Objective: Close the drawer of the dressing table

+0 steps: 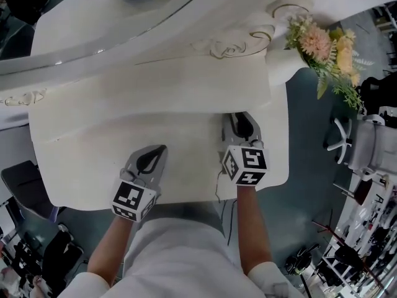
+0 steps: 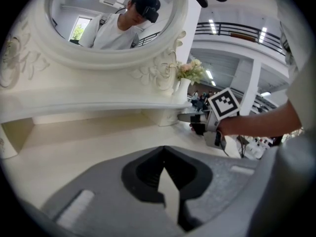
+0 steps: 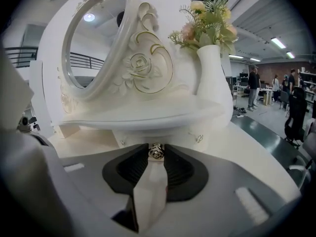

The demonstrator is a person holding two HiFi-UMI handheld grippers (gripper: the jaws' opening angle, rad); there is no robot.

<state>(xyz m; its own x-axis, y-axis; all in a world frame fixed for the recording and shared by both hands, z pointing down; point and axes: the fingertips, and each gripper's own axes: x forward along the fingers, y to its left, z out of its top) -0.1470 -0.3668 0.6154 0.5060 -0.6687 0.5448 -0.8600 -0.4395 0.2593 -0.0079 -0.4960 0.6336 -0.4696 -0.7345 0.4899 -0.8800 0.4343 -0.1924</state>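
The white dressing table has a small drawer under its upper shelf, with a metal rose-shaped knob. My right gripper is shut on that knob, and its tips reach under the shelf edge in the head view. The left gripper view shows the right gripper against the drawer front. How far the drawer stands out I cannot tell. My left gripper hovers shut and empty over the bare tabletop, to the left of the right one.
An oval mirror in a carved frame rises behind the shelf. A white vase of flowers stands at the shelf's right end. An office chair is beyond the table's right edge, and dark chairs at the left.
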